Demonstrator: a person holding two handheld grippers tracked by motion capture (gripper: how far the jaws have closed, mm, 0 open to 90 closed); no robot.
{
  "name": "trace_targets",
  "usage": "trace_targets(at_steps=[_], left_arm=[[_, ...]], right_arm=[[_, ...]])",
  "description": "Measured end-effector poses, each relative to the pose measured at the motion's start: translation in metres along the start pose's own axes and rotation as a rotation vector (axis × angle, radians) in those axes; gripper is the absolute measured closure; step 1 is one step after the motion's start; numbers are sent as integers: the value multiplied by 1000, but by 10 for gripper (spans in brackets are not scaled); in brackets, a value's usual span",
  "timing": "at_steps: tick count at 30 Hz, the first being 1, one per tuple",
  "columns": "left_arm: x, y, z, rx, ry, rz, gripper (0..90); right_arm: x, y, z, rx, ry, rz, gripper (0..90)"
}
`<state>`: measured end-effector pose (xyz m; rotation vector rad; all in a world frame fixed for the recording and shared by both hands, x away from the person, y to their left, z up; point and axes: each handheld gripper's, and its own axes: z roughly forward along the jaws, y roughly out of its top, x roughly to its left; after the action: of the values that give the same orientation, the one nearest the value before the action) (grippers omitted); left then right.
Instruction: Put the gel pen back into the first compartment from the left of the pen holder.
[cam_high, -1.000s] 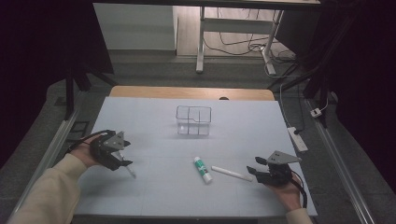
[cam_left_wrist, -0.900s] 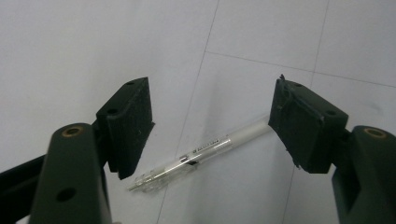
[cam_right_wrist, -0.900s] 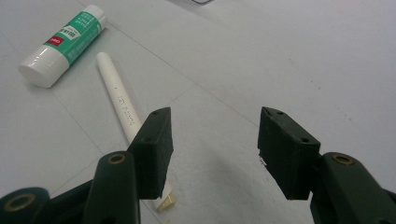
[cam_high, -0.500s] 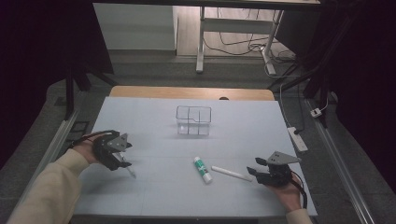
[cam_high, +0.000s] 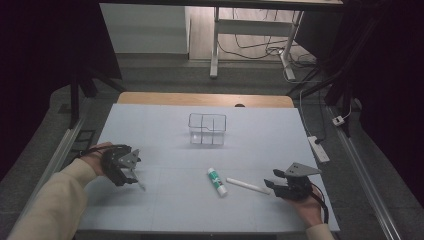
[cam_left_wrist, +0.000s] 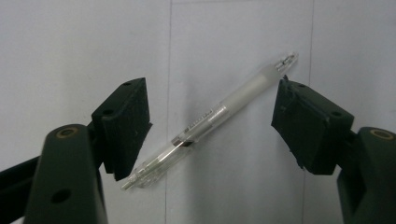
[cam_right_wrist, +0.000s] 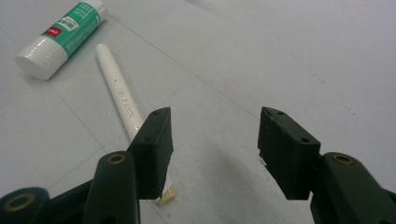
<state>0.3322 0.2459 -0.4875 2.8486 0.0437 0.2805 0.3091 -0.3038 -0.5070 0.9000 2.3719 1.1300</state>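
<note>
A clear pen (cam_left_wrist: 210, 116) lies flat on the pale blue table (cam_high: 165, 135), slanting between the two jaws of my left gripper (cam_left_wrist: 208, 100), which stands open just over it without touching. In the high view that gripper (cam_high: 131, 175) is at the left, with the pen's tip (cam_high: 141, 186) sticking out beside it. My right gripper (cam_right_wrist: 217, 121) is open and empty at the right (cam_high: 272, 184). A white pen (cam_right_wrist: 116, 93) lies just left of its left jaw, one end hidden behind that jaw. Farther off is a green-and-white glue stick (cam_right_wrist: 63, 32).
A clear plastic box with compartments (cam_high: 207, 129) stands at the table's middle back. The glue stick (cam_high: 216, 181) and white pen (cam_high: 247, 185) lie side by side at the front centre. A power strip (cam_high: 318, 148) lies off the right edge.
My left gripper has shifted slightly toward the near edge, settling over the clear pen. The right gripper has hardly moved.
</note>
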Motion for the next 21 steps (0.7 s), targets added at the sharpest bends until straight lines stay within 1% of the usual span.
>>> trace_targets(at_steps=[2, 4, 6, 12, 16, 21], left_arm=[[-1, 0, 3, 15, -8, 20, 292], [-1, 1, 4, 24, -15, 29, 301], [0, 1, 5, 24, -19, 39, 311], [0, 3, 9, 26, -37, 63, 342], [0, 3, 12, 43, -51, 71, 358], [-1, 4, 15, 50, -60, 78, 371]], right_arm=[[0, 0, 0, 0, -1, 2, 443], [0, 0, 0, 3, -6, 1, 443], [0, 0, 0, 4, 0, 2, 443], [0, -1, 1, 10, -3, 1, 443], [0, -1, 1, 11, 1, 1, 443], [1, -1, 2, 14, 3, 1, 443]])
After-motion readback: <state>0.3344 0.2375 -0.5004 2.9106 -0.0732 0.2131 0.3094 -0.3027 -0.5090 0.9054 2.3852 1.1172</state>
